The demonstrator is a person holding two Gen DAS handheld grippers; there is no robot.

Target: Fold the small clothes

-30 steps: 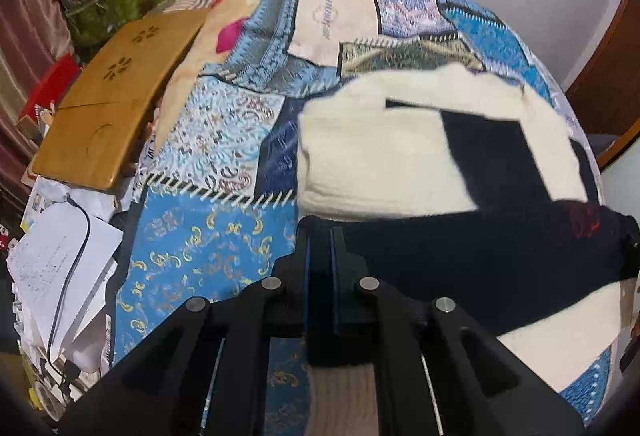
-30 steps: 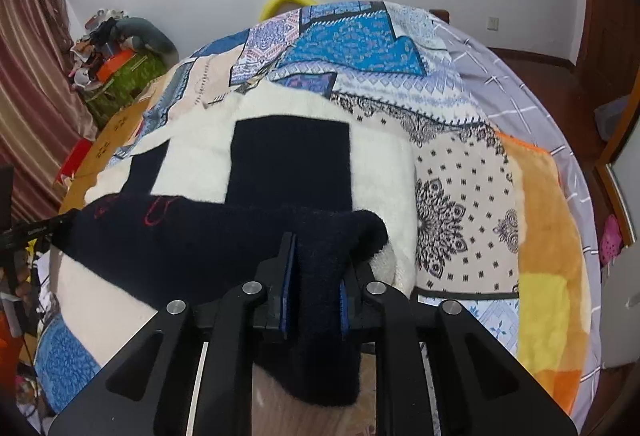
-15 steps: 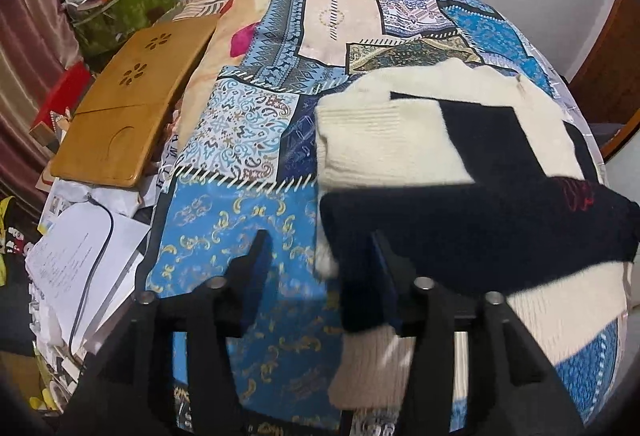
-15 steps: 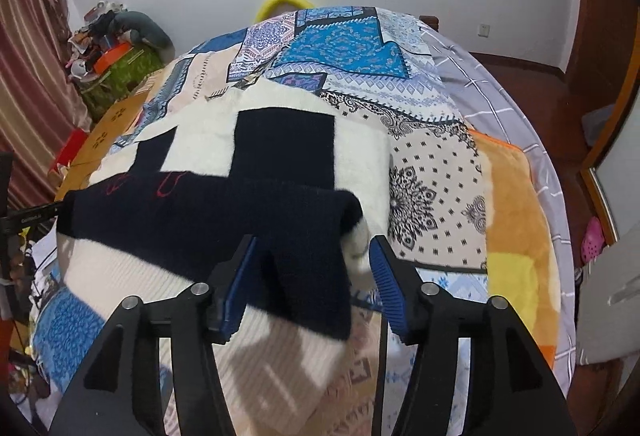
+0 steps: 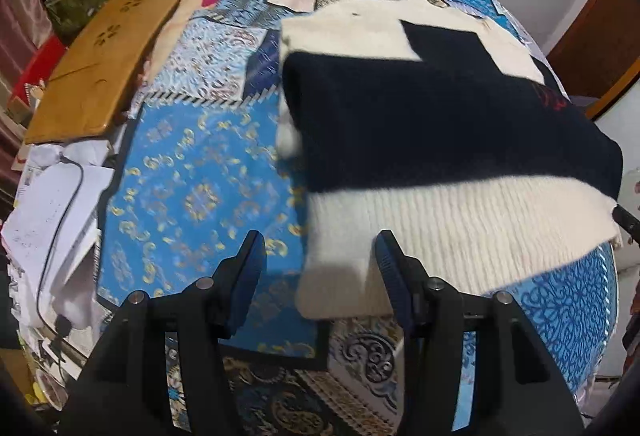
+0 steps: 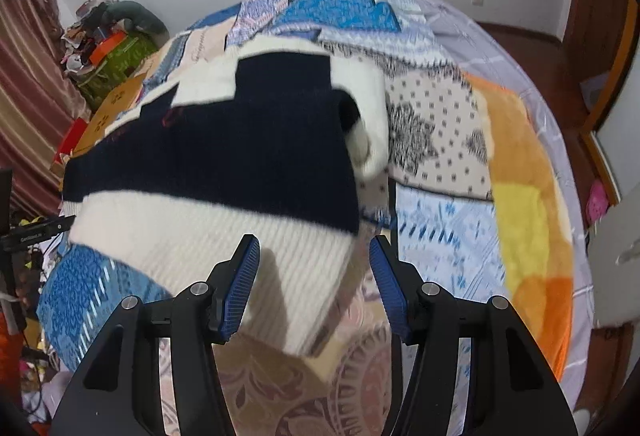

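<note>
The cream and navy sweater (image 5: 432, 140) lies folded on the patchwork bedspread (image 5: 200, 172) of the bed, with its ribbed cream hem toward both cameras and the wide navy band above it. The left gripper (image 5: 318, 256) has just been opening; its blue pads stand apart, and the left corner of the hem lies between them, but neither pad presses on the cloth. The right gripper (image 6: 314, 264) has also just opened, and the right corner of the hem sits in its gap without being squeezed. The left wrist view alone shows the wooden board (image 5: 100, 60) beside the bed, the white papers (image 5: 52, 212) with a black cable over them, and the tip of the other gripper at the right edge of the sweater. The right wrist view alone shows the orange and yellow blanket (image 6: 524, 204) on the far side of the bed, the striped curtain (image 6: 28, 84), the brown wooden floor and a dark screen high on the white wall. Both views show the green box with clutter near the wall.
</note>
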